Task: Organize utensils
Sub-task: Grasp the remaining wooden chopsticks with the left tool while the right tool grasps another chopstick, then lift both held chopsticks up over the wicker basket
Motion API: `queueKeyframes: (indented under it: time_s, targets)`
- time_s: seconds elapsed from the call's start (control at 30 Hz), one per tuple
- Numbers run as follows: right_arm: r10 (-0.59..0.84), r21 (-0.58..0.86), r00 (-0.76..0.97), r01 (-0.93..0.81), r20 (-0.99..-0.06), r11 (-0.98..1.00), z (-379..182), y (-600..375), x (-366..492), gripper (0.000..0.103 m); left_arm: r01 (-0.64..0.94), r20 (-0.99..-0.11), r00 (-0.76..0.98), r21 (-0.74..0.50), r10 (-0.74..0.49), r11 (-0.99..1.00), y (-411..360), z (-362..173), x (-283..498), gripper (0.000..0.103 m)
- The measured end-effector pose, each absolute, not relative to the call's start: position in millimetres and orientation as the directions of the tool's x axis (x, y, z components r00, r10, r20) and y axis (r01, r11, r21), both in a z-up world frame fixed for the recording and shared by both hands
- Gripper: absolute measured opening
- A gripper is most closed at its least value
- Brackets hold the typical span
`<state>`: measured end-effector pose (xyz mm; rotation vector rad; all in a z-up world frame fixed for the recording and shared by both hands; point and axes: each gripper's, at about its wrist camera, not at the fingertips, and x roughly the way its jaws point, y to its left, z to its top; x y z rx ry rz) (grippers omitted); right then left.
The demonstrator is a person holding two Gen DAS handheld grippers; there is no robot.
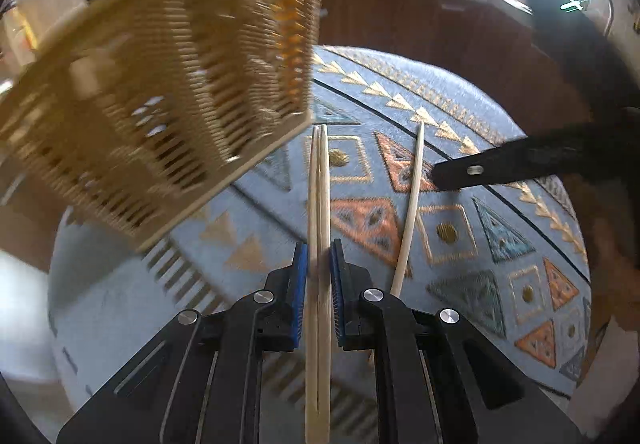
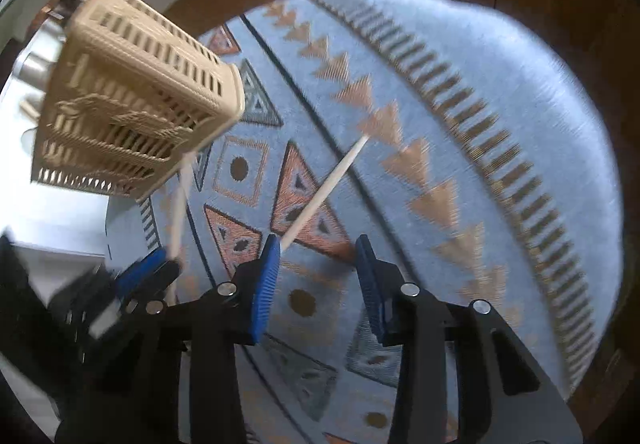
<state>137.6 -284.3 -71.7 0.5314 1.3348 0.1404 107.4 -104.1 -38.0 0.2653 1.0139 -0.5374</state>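
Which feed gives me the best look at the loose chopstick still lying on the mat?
Left wrist: the loose chopstick shows nearly full length on the patterned mat, right of the pair clamped in the left claw. Right wrist shows it blurred, its near end hidden behind the open right claw.

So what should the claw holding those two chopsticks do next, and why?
Probably carry them up toward the slatted basket and tip them in. The left claw is already shut on the chopstick pair, the basket sits just ahead to its left, and one loose chopstick still lies on the patterned mat.
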Motion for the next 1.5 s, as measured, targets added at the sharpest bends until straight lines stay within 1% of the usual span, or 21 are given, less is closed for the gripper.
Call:
queueKeyframes:
  time_s: [0.1, 0.17, 0.3, 0.4, 0.5, 0.6, 0.67, 0.77, 0.87, 1.0, 1.07, 1.1, 1.13, 1.17, 1.2, 1.3, 1.37, 1.4, 1.43, 1.47, 1.5]
  targets:
    - [0.350, 0.404, 0.245, 0.223, -0.904, 0.887, -68.9, -273.1, 148.2, 0.036, 0.535, -0.836, 0.436, -0.056, -0.332, 0.843, -83.8, -26.2, 97.7, 0.009]
    - [0.300, 0.347, 0.217, 0.227, -0.929, 0.910, -72.8, -260.8, 154.3, 0.035, 0.532, -0.822, 0.449, -0.069, -0.351, 0.844, -73.0, -20.0, 91.7, 0.009]
    - [0.106, 0.139, 0.206, 0.153, -0.973, 0.978, -69.8, -228.9, 161.3, 0.015, 0.536, -0.787, 0.468, -0.110, -0.402, 0.837, -53.6, -9.6, 80.5, 0.009]
    - [0.051, 0.061, 0.199, 0.041, -0.979, 0.997, -70.9, -208.0, 160.4, 0.011, 0.532, -0.780, 0.457, -0.147, -0.428, 0.834, -40.4, -8.7, 83.0, 0.010]
    - [0.077, 0.067, 0.168, -0.065, -0.983, 0.996, -72.3, -198.0, 152.9, 0.005, 0.513, -0.797, 0.406, -0.206, -0.447, 0.833, -34.0, -15.5, 90.0, 0.010]
    - [0.031, -0.002, 0.152, -0.211, -0.988, 0.977, -74.6, -185.1, 138.6, 0.004, 0.470, -0.827, 0.324, -0.282, -0.460, 0.837, -16.8, -28.3, 98.2, 0.010]
    - [0.010, -0.029, 0.148, -0.261, -0.989, 0.965, -76.1, -180.6, 134.5, 0.004, 0.433, -0.846, 0.297, -0.294, -0.443, 0.852, -9.5, -39.9, 104.3, 0.010]
    - [0.010, -0.027, 0.130, -0.279, -0.991, 0.960, -79.0, -179.6, 137.6, 0.005, 0.403, -0.870, 0.287, -0.271, -0.402, 0.874, -5.5, -49.9, 108.6, 0.010]
    - [0.020, -0.010, 0.108, -0.271, -0.994, 0.962, -81.3, -180.1, 144.9, 0.006, 0.412, -0.886, 0.263, -0.255, -0.382, 0.875, -11.7, -54.2, 108.9, 0.011]
    - [0.074, 0.053, 0.075, -0.253, -0.994, 0.966, -83.6, -189.3, 157.0, 0.007, 0.430, -0.904, 0.230, -0.239, -0.361, 0.871, -17.3, -56.0, 116.7, 0.013]
    - [0.110, 0.093, 0.056, -0.238, -0.992, 0.967, -84.7, -196.8, 163.5, 0.008, 0.444, -0.911, 0.211, -0.233, -0.354, 0.865, -21.3, -55.9, 119.1, 0.016]
    - [0.133, 0.119, 0.044, -0.233, -0.990, 0.965, -84.6, -200.2, 165.8, 0.013, 0.454, -0.914, 0.201, -0.232, -0.352, 0.860, -22.2, -56.0, 120.7, 0.020]
    - [0.154, 0.142, 0.034, -0.232, -0.987, 0.962, -83.5, -202.7, 168.1, 0.024, 0.464, -0.917, 0.188, -0.231, -0.351, 0.855, -25.1, -55.6, 121.7, 0.025]
    - [0.185, 0.175, 0.022, -0.237, -0.982, 0.956, -84.4, -205.2, 171.0, 0.031, 0.471, -0.920, 0.181, -0.230, -0.348, 0.852, -27.1, -54.9, 121.7, 0.026]
    - [0.191, 0.180, 0.022, -0.244, -0.981, 0.953, -84.2, -206.2, 172.3, 0.044, 0.480, -0.924, 0.175, -0.222, -0.340, 0.849, -30.0, -55.2, 120.9, 0.028]
    - [0.148, 0.127, 0.056, -0.278, -0.987, 0.952, -83.3, -201.3, 163.7, 0.046, 0.517, -0.939, 0.176, -0.167, -0.295, 0.839, -43.3, -55.2, 119.4, 0.030]
    - [0.125, 0.101, 0.070, -0.282, -0.990, 0.954, -83.0, -199.7, 160.4, 0.042, 0.541, -0.947, 0.179, -0.131, -0.266, 0.831, -51.9, -55.1, 118.4, 0.030]
    - [0.108, 0.080, 0.083, -0.281, -0.991, 0.956, -82.1, -199.5, 158.7, 0.031, 0.549, -0.951, 0.187, -0.107, -0.246, 0.829, -57.0, -55.0, 117.4, 0.030]
    - [0.097, 0.067, 0.092, -0.284, -0.991, 0.956, -81.3, -195.9, 155.6, 0.022, 0.551, -0.953, 0.215, -0.063, -0.214, 0.832, -61.6, -55.0, 115.8, 0.021]
    - [0.109, 0.078, 0.094, -0.290, -0.990, 0.954, -80.8, -195.7, 154.9, 0.018, 0.551, -0.952, 0.243, -0.021, -0.185, 0.834, -65.7, -55.9, 114.7, 0.016]
    - [0.104, 0.070, 0.102, -0.289, -0.989, 0.955, -80.5, -195.3, 153.5, 0.010, 0.557, -0.948, 0.281, 0.035, -0.149, 0.830, -71.4, -56.9, 111.5, 0.011]
